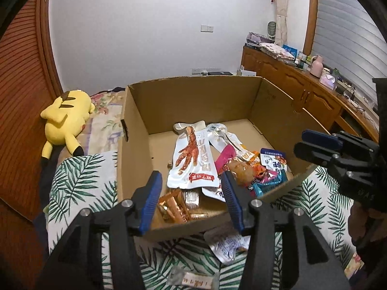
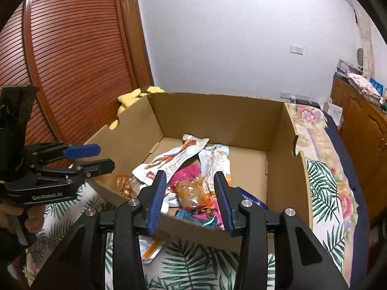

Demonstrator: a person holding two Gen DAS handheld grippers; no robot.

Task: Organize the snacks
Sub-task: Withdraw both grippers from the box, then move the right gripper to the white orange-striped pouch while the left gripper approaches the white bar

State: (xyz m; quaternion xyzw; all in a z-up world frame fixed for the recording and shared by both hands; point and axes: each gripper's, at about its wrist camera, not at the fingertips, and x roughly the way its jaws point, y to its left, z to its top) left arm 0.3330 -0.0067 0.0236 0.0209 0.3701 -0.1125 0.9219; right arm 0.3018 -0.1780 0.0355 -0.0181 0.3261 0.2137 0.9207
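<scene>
Both claws hang spread wide and hold nothing: the left claw (image 1: 191,198) over the near rim of the cardboard box (image 1: 193,96), the right claw (image 2: 189,198) over that same rim, its body reading "GenRobot.AI" seen from the other side. Inside the box lies a heap of snack packets, topmost a white chicken-foot packet (image 1: 193,159) with red writing too distorted to read. One crumpled white packet (image 1: 227,246) lies outside on the palm-leaf bedspread (image 1: 77,181), just beside the box.

Likely a bedroom: floral bedspread (image 1: 106,120), plush toy (image 1: 66,118), wooden cabinets (image 1: 290,77)
</scene>
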